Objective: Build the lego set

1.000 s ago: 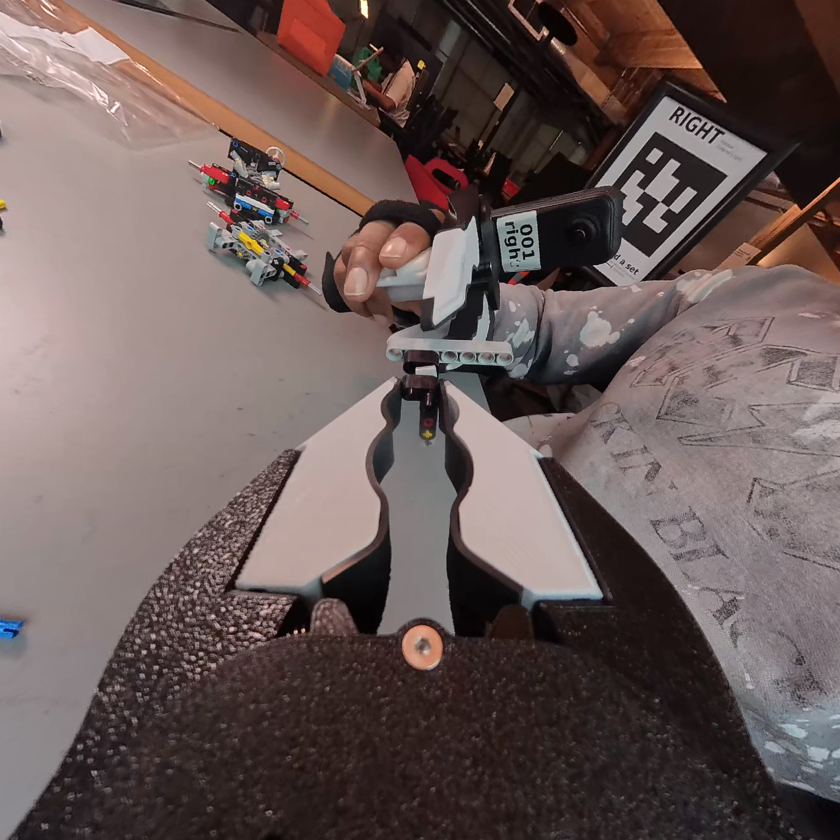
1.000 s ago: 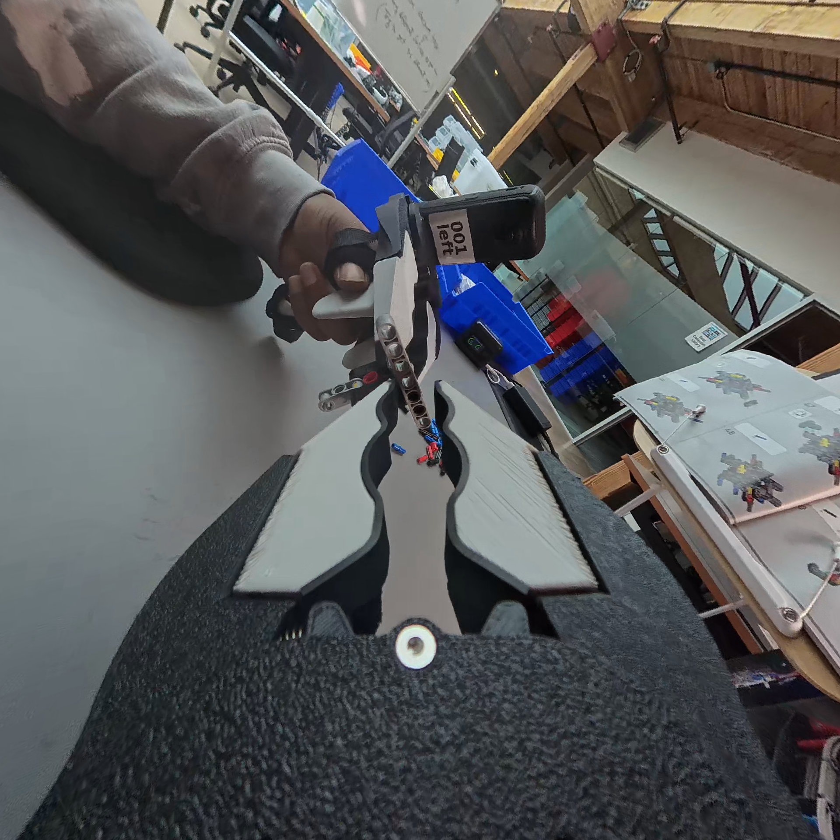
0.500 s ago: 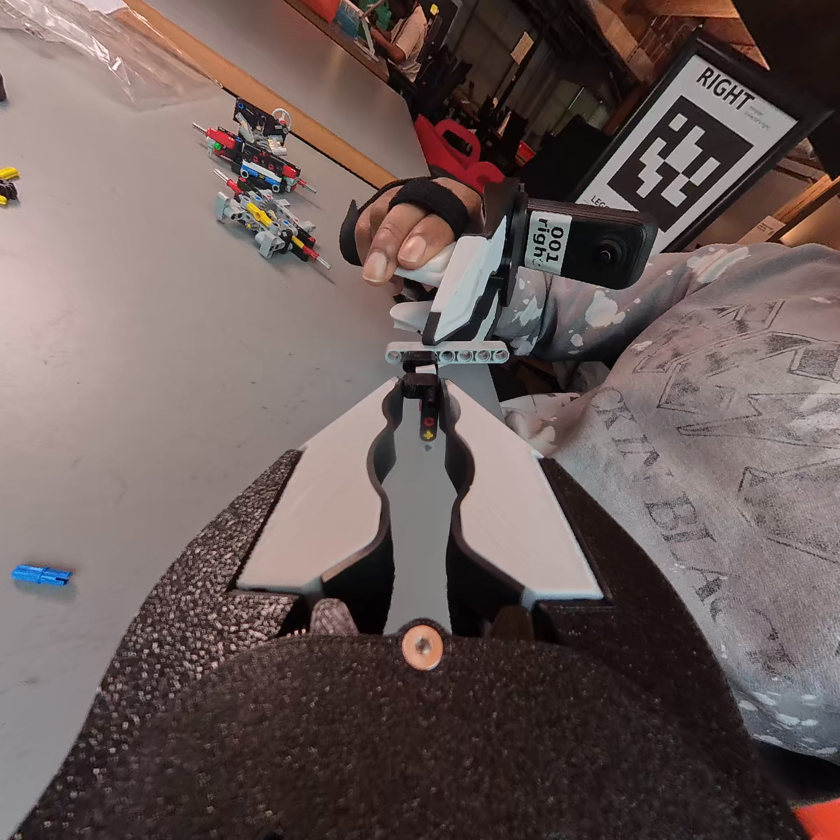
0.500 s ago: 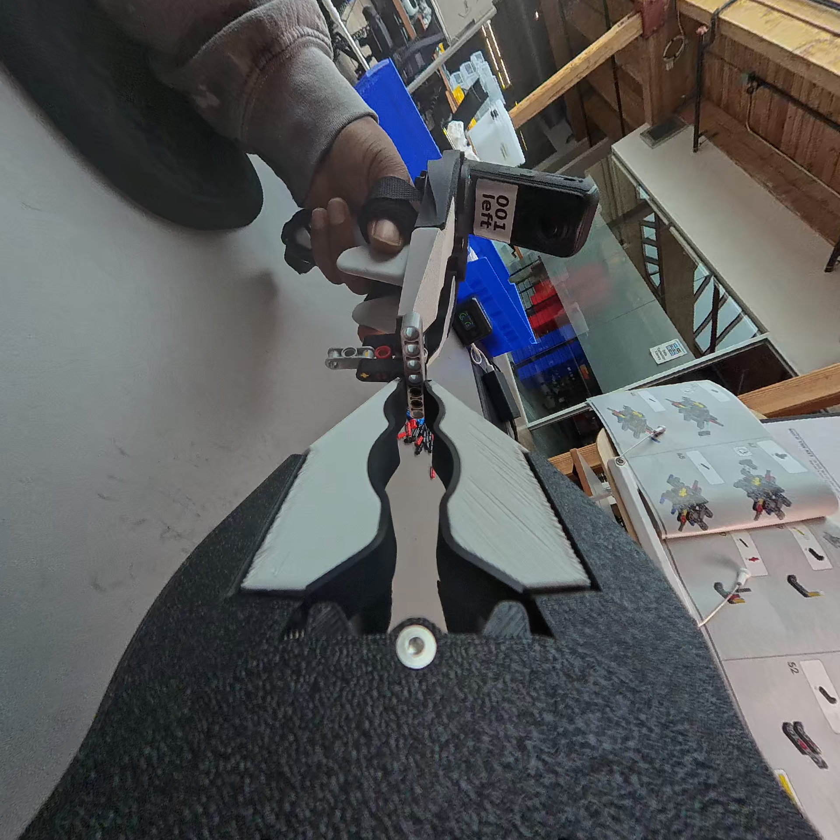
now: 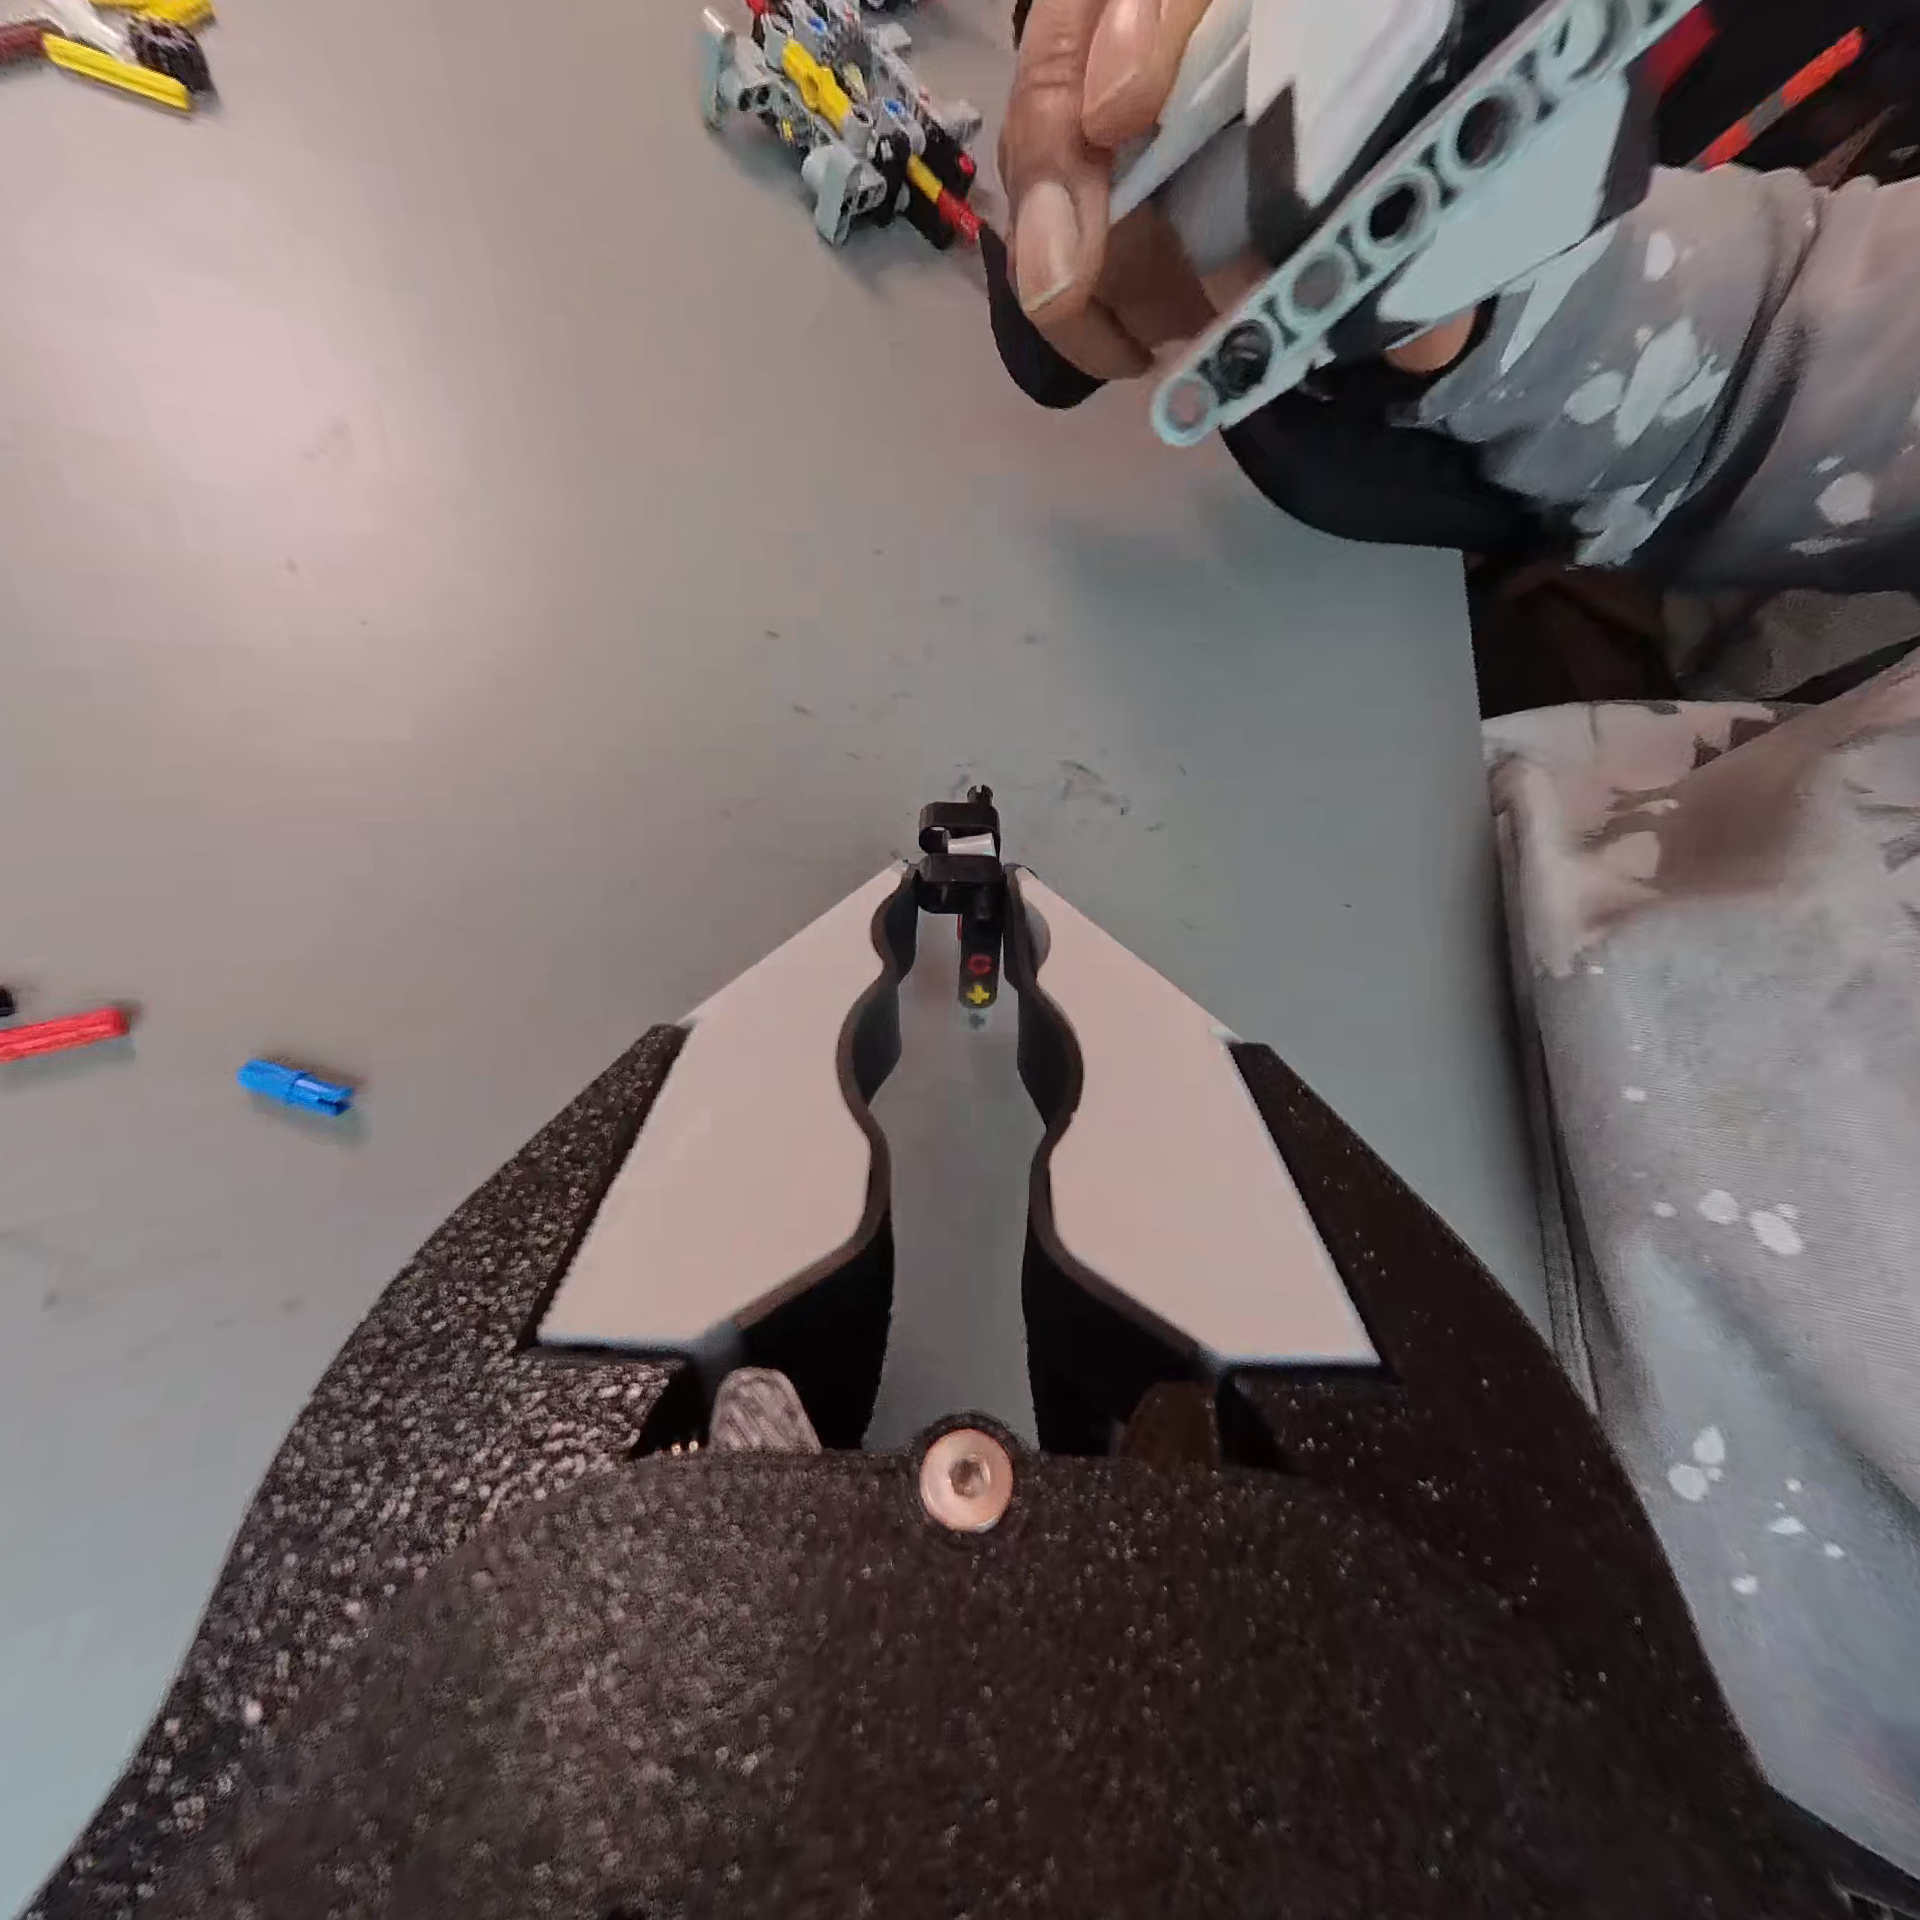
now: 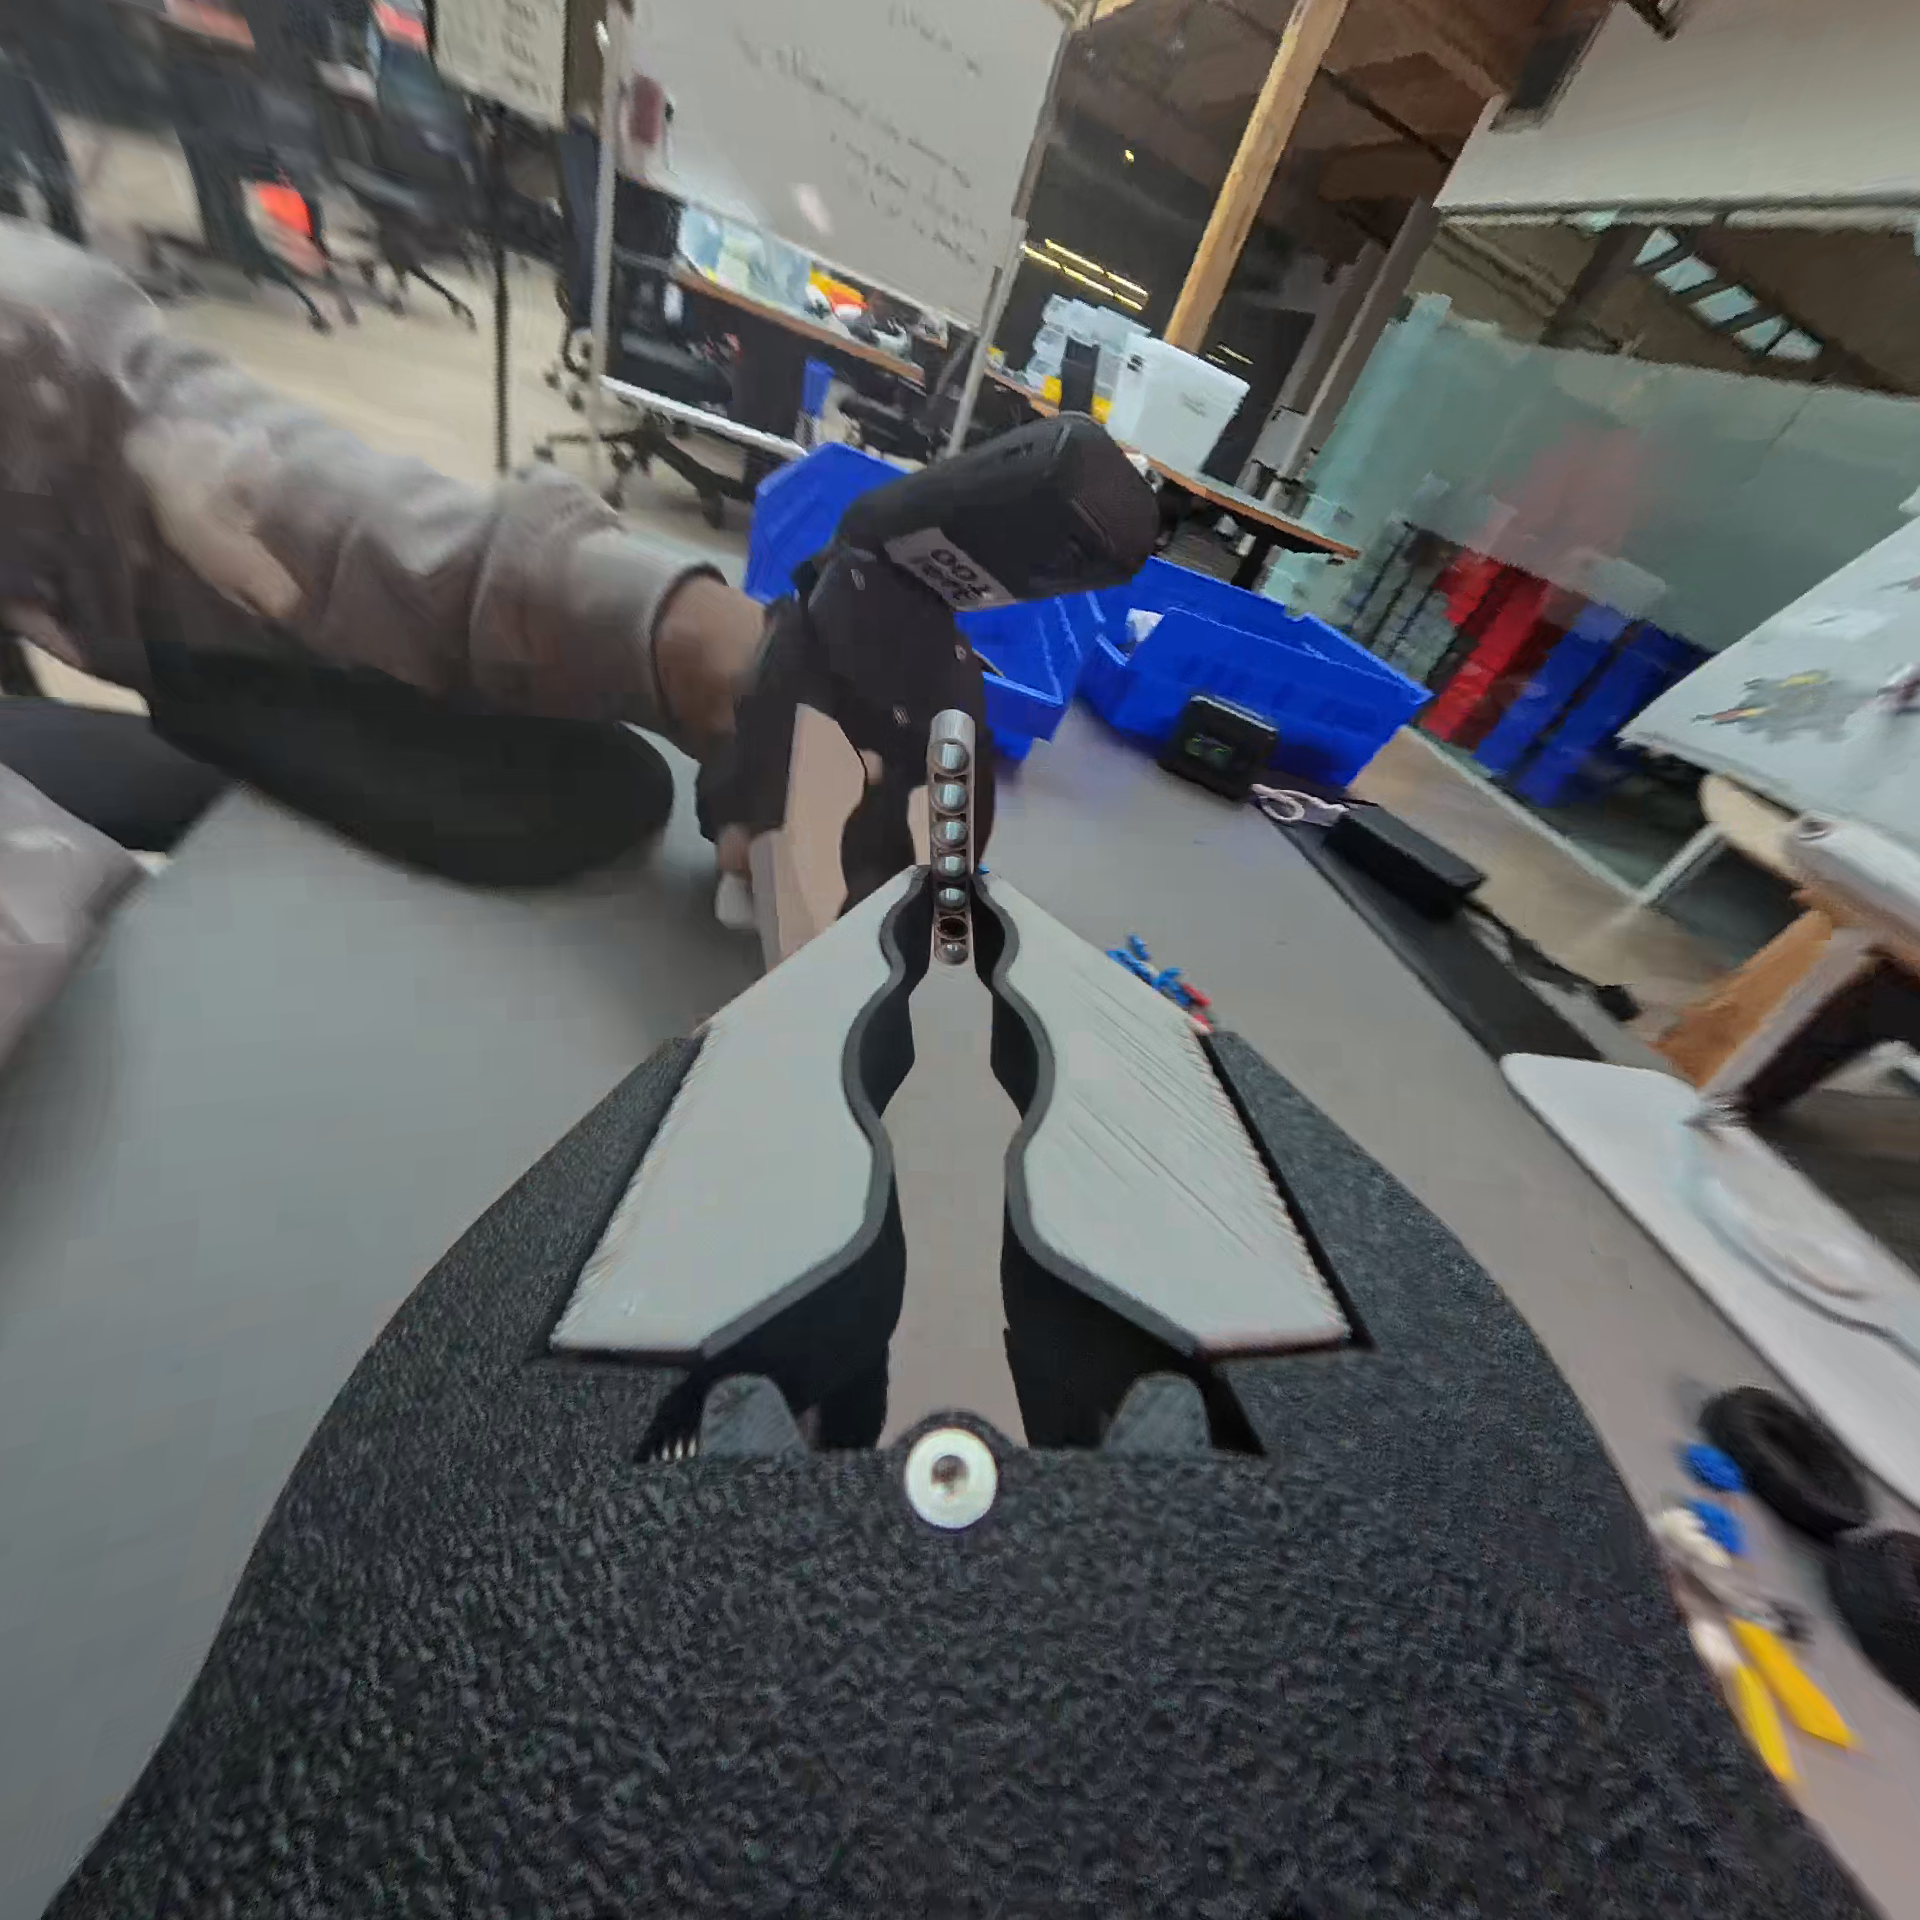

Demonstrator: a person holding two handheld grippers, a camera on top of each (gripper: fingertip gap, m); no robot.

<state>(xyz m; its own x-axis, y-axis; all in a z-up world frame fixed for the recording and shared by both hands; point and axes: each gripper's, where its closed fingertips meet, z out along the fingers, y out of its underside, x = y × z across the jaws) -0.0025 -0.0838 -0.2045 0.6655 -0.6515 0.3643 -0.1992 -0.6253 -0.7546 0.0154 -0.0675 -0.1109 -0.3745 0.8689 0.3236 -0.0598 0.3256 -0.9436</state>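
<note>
The left gripper [image 5: 961,883] is pinching a small black connector [image 5: 961,868] at its tips, jaws nearly closed, low over the table [image 5: 520,623]. The right gripper [image 6: 951,914] is clamping a grey beam [image 6: 951,821] by one end, well apart from the connector. I'd say they're mid-joining; next the connector's pin needs lining up with a beam hole. Only the left view is showing the half-built model [image 5: 842,125]; only the right is showing blue bins [image 6: 1247,675].
</note>
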